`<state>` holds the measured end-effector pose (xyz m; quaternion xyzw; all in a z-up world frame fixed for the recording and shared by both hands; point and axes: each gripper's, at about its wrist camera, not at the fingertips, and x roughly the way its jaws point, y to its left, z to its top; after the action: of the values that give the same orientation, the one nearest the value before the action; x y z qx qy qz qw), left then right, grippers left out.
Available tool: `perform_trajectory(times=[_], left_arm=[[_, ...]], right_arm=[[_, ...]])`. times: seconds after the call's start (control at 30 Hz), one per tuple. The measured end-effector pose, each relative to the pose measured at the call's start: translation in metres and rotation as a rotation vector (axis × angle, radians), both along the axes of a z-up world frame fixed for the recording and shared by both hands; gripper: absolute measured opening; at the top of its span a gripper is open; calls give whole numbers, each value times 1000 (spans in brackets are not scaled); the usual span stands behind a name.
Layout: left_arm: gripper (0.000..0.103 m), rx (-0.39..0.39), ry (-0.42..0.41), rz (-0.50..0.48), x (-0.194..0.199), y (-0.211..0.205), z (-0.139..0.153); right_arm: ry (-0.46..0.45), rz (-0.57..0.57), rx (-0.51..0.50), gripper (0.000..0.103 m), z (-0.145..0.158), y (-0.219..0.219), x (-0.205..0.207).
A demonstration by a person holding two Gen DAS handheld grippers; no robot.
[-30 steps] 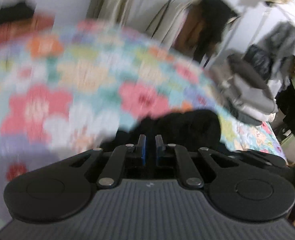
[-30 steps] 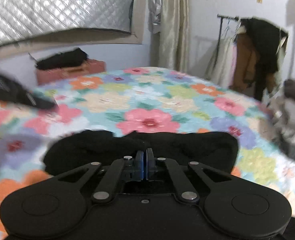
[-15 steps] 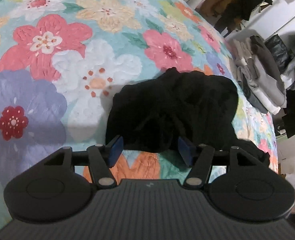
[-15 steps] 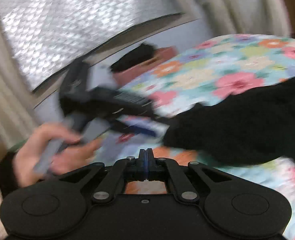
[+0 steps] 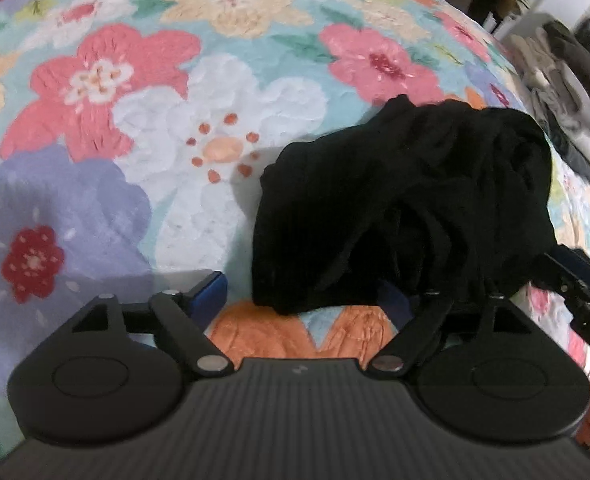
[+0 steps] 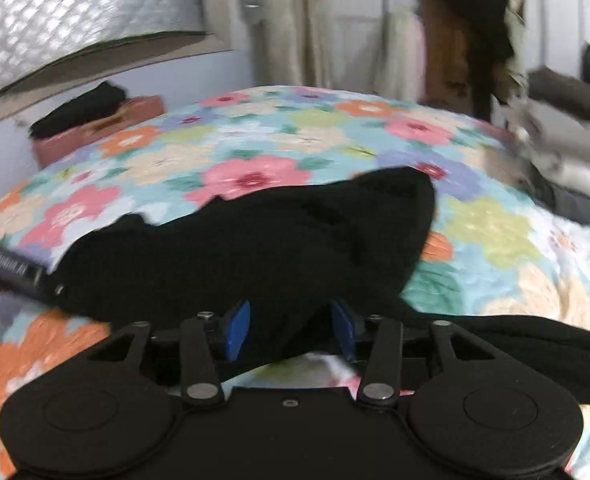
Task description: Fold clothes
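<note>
I judge the crumpled black fabric garment (image 5: 407, 204) on the floral quilt (image 5: 223, 80) soft, light and limp, best pinched at its near hem, where my left gripper (image 5: 301, 300) and right gripper (image 6: 291, 330), jaws just opened, straddle cloth unclenched.

Black garment (image 5: 407, 208) bunched on floral bedspread (image 5: 143, 128), between spread fingers (image 5: 209, 295).

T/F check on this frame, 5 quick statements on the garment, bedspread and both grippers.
1. The black garment lies bunched on the floral bedspread. True.
2. The left gripper is shut. False: its jaws stand wide, having just been opening, with the garment's near edge between them and the pads not pressing on it.
3. The right gripper is open. True: its jaws have just been opening, and black fabric sits between the blue pads.
4. The garment is white. False: it is black.
5. The bedspread is plain grey. False: it is covered in coloured flowers.
</note>
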<state>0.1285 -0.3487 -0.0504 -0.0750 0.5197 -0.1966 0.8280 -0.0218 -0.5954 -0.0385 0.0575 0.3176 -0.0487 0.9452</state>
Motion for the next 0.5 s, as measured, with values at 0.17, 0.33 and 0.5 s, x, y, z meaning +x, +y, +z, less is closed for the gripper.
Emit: perform_trajectory(times=[0.17, 0.33, 0.5], left_arm=[[9, 25, -117, -60, -6, -13, 12], [5, 89, -268, 6, -6, -9, 35], [5, 25, -286, 83, 4, 18, 50]], right_arm=[[-18, -38, -47, 89, -5, -13, 21], [48, 8, -84, 32, -6, -5, 22], [20, 35, 3, 12, 25, 12, -5]])
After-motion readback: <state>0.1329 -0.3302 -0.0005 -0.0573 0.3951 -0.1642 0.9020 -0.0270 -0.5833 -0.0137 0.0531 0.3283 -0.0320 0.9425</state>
